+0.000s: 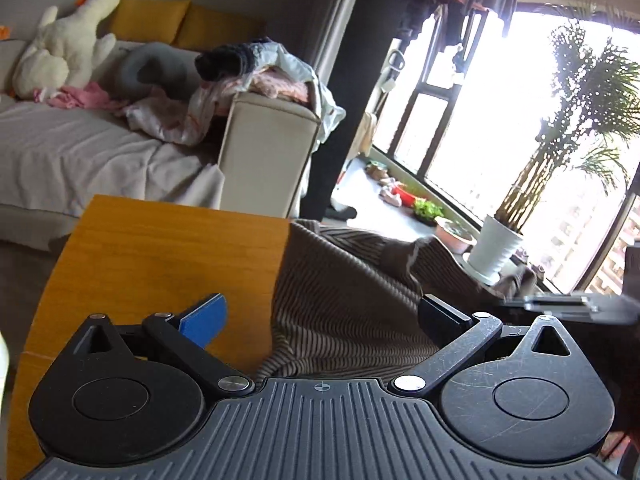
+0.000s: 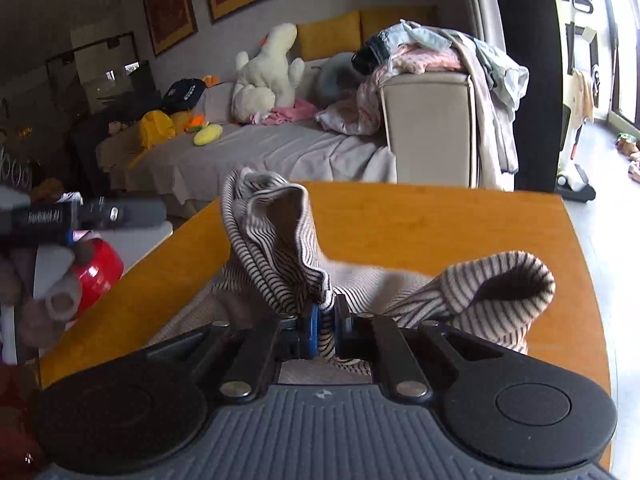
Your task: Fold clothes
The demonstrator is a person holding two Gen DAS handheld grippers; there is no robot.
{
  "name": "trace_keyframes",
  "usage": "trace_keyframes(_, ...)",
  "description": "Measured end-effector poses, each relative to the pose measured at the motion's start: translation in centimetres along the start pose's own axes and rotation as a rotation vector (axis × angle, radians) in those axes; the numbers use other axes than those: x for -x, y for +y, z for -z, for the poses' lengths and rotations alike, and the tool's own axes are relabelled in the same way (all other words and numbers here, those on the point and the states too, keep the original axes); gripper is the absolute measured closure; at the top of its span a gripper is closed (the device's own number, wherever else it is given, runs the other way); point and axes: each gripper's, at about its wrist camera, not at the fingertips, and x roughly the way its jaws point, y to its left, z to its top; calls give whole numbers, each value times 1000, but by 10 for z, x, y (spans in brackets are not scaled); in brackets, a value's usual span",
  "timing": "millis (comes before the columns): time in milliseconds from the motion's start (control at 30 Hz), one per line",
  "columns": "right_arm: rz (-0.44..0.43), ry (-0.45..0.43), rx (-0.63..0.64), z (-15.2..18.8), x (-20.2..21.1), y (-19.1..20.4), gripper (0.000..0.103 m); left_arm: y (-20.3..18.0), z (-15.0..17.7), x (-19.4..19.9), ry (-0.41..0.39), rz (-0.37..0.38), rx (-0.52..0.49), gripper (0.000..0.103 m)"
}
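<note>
With the right gripper pinched on a bunched fold of the brown-and-cream striped knit garment near the orange wooden table's near edge, and the left gripper gaping wide (holding nothing), a one-sided lift could skew the fold.

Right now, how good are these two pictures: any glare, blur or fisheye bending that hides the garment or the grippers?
Left wrist view: the window is blown out to white, the striped garment looks dim, and the right gripper is smeared. Right wrist view: even light, the striped garment sharp in the right gripper, the left gripper blurred at the edge, the table edge bowed.
</note>
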Motion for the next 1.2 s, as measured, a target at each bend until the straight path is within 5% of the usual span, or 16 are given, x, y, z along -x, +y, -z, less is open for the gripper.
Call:
trace_keyframes(200, 17, 18, 42, 45, 35, 9, 94, -26, -7, 8, -1, -45, -43, 0)
trace_keyframes(400, 128, -182, -29, 34, 94, -14, 79, -33, 8, -6, 95, -26, -60, 1)
trace_keyframes(500, 139, -239, -98, 28, 90, -28, 73, -24, 26, -28, 185, -12, 14, 16)
trace_keyframes(600, 150, -149, -109, 33, 56, -38, 53, -18, 47, -44, 266, -54, 24, 22)
trace_keyframes(667, 233, -37, -80, 45, 29, -44, 51, -17, 58, -40, 276, -72, -23, 22)
trace_keyframes(700, 256, -6, -77, 52, 21, -48, 42, -17, 60, -35, 277, -76, -46, 22)
trace_keyframes(933, 206, -65, -262, 55, 56, -67, 39, -18, 29, 16, 183, -62, -84, 17)
trace_keyframes(1033, 164, -83, -302, 57, 71, -62, 38, -20, 11, 15, 154, -14, -29, 17)
trace_keyframes(1200, 98, -40, -367, 65, 75, -58, 33, -20, 15, -21, 225, -66, 28, 29)
